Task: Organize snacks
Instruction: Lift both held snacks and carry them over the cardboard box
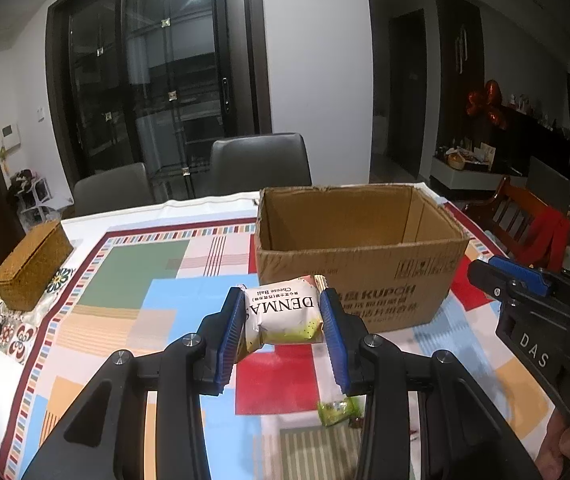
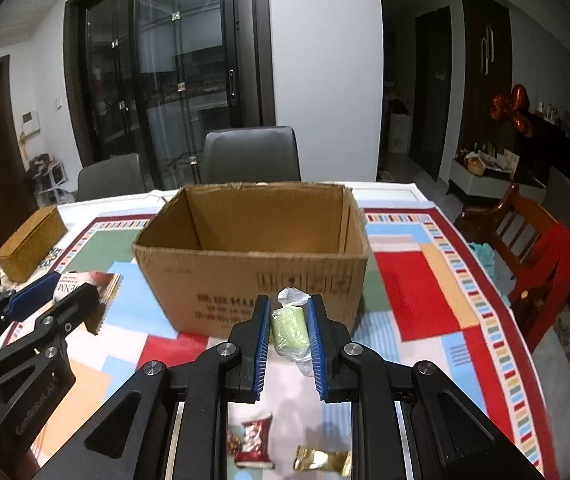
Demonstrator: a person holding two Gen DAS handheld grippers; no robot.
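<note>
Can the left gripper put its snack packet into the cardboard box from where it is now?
Probably yes. The left gripper holds the white snack packet just in front of the cardboard box, whose top is open and looks empty. The right gripper is off to the side, so nothing seems to block the way.

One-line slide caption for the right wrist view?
Right gripper shut on a green wrapped snack, before the open cardboard box.
</note>
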